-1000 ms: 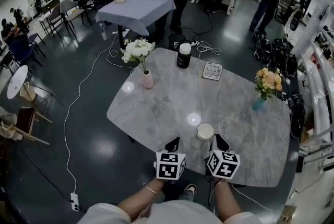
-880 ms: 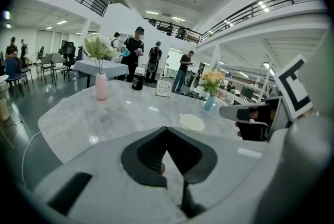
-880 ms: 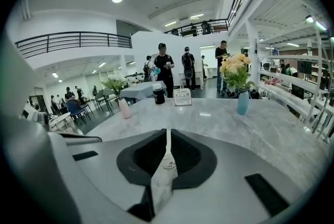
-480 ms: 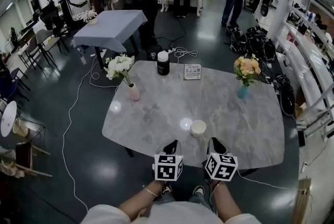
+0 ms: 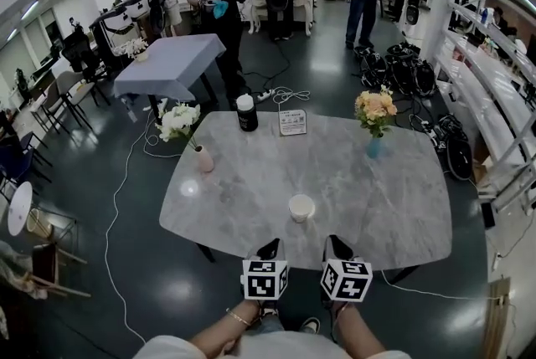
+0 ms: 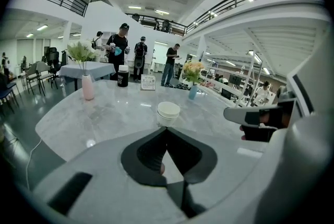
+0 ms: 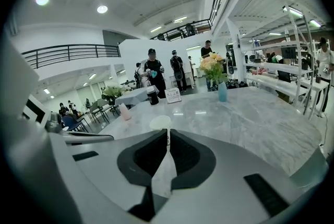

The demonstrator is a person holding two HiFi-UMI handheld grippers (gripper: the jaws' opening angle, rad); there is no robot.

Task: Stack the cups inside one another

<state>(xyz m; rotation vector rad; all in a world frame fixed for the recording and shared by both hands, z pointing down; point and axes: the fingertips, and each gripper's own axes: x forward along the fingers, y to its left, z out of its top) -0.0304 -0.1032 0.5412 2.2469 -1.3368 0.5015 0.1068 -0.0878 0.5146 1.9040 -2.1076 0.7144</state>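
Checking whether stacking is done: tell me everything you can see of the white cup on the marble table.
The white cup looks like paper, with a rolled rim and tapering wall. The left gripper view shows a second rim line just below the top, perhaps one cup nested in another. It stands upright, mouth up, on the grey marble table, near the edge closest to the person. Only the table touches it.
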